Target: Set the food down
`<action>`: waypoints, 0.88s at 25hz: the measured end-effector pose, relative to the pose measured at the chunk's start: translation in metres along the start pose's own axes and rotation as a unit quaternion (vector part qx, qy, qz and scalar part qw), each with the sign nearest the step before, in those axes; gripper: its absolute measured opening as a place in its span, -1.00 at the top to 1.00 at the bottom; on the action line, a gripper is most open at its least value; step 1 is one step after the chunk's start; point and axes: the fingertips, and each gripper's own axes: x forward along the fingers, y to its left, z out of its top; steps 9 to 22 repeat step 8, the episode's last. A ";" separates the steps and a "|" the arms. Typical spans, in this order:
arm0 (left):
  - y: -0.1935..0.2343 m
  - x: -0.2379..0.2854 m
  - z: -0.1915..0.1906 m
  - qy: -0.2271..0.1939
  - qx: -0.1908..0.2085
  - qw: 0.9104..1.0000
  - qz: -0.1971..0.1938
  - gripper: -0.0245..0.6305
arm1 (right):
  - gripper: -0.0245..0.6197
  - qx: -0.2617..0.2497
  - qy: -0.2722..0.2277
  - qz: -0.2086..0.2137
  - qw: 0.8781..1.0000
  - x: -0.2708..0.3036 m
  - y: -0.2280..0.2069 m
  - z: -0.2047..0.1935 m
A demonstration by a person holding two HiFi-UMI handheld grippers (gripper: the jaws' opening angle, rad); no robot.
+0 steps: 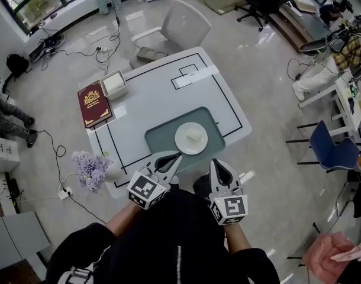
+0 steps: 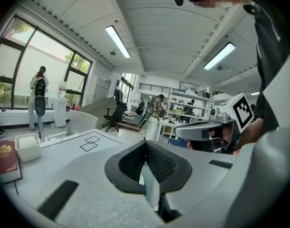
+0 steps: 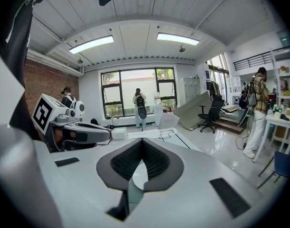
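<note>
A white plate (image 1: 181, 145) lies on a grey-green mat (image 1: 158, 138) near the table's front edge. On the plate rests a pale piece of food (image 1: 196, 135). My left gripper (image 1: 177, 155) is held just short of the plate's near-left rim, shut, with nothing in it. To the right my right gripper (image 1: 216, 162) hovers at the table's front edge, also shut and empty. In the left gripper view the pads (image 2: 157, 163) meet at the tip, and the right gripper (image 2: 212, 130) shows alongside. In the right gripper view the pads (image 3: 153, 161) also touch.
A dark red book (image 1: 94, 104) and a white box (image 1: 114, 83) lie at the table's left side. Purple flowers (image 1: 92, 168) stand at the front left corner. A white chair (image 1: 176, 25) stands behind the table. Cables run across the floor on the left.
</note>
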 end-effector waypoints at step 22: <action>-0.007 0.009 0.002 0.000 -0.004 1.000 -0.006 0.91 | 0.90 0.011 0.000 0.006 1.000 -0.006 -0.002 0.003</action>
